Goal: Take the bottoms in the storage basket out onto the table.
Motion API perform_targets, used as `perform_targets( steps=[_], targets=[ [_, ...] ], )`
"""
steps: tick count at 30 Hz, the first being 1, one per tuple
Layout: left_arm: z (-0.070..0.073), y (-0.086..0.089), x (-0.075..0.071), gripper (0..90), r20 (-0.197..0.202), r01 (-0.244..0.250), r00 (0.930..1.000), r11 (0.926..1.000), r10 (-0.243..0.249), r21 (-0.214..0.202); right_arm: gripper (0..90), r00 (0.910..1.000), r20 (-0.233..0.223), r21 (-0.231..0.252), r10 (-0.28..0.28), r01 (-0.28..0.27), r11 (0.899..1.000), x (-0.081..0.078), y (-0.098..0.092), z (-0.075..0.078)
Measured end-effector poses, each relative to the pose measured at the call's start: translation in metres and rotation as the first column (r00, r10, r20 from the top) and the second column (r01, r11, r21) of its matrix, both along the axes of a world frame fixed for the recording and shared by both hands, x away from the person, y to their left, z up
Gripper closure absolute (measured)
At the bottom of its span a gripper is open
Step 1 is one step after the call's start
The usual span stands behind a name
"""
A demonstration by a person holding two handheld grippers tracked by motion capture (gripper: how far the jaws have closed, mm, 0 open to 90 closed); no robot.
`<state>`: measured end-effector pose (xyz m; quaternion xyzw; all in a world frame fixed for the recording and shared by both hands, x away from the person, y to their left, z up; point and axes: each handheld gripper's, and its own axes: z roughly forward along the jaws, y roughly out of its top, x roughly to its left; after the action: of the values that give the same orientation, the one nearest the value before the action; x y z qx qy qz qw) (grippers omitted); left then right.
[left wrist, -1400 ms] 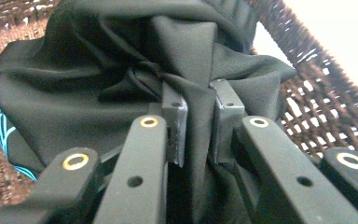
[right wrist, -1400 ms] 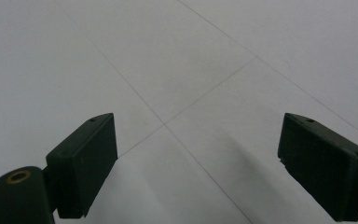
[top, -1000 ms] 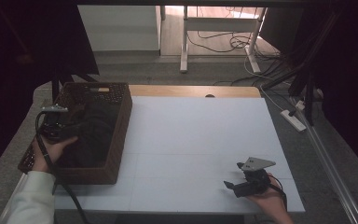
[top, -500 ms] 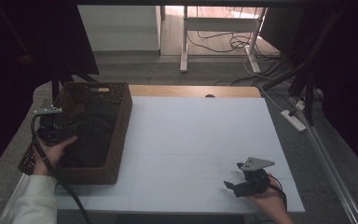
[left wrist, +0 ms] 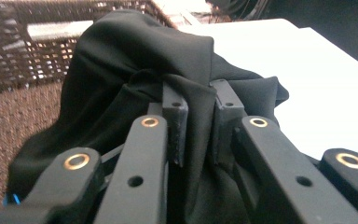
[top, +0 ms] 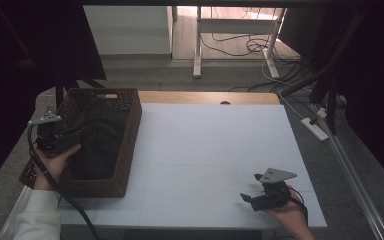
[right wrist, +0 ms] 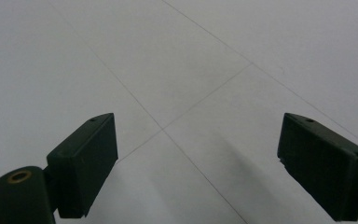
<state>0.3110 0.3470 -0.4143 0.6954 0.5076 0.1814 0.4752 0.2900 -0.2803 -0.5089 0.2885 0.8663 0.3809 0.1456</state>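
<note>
1. Over the wicker basket (top: 125,150), the left hand-held gripper (left wrist: 196,100) is pinching a fold of black cloth (left wrist: 135,65); my guess is the lift has begun, since most of the cloth lies inside the basket.
2. Far from the basket, the right hand-held gripper (top: 252,190) rests on the white table (top: 210,145), jaws spread, holding nothing.
3. Left to do, I judge: carry the cloth onto the table.
4. The left gripper view reveals the pinch; the high view places both grippers.

A dim lab or test room: a white worktop (top: 210,150) on grey carpet, loose cables (top: 235,47) on the far floor, a power strip (top: 316,129) at right, dark curtains around.
</note>
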Motion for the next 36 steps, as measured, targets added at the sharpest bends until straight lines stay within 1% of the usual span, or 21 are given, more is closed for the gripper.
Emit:
perform_targets(
  steps=[8, 18, 24, 26, 30, 36],
  targets=[
    [0.010, 0.004, -0.009, 78.4, 0.056, -0.005, 0.9984, 0.9990, 0.007, -0.045, 12.2, 1.0000, -0.001, 0.015, -0.004, 0.004, 1.000, 0.000, -0.001, 0.001],
    [0.023, 0.001, -0.019, 78.5, 0.121, 0.000, 0.9926, 0.9973, 0.009, -0.073, 12.4, 1.0000, 0.003, 0.029, -0.004, 0.003, 1.000, 0.000, -0.002, 0.002],
    [0.028, -0.001, -0.021, 78.5, 0.140, 0.008, 0.9902, 0.9962, 0.005, -0.086, 12.4, 1.0000, 0.002, 0.030, -0.002, 0.002, 1.000, 0.000, -0.002, 0.002],
    [0.029, -0.001, -0.023, 78.5, 0.149, 0.008, 0.9888, 0.9950, 0.007, -0.100, 12.4, 1.0000, 0.002, 0.031, -0.002, 0.002, 1.000, 0.000, -0.002, 0.002],
    [0.031, -0.002, -0.025, 78.5, 0.161, 0.013, 0.9869, 0.9934, 0.006, -0.114, 12.5, 1.0000, 0.002, 0.031, -0.002, 0.002, 1.000, 0.000, -0.002, 0.002],
    [0.037, -0.004, -0.027, 78.5, 0.179, 0.024, 0.9838, 0.9919, -0.001, -0.125, 12.6, 1.0000, 0.002, 0.025, 0.000, 0.000, 1.000, 0.000, -0.001, 0.002]
  ],
)
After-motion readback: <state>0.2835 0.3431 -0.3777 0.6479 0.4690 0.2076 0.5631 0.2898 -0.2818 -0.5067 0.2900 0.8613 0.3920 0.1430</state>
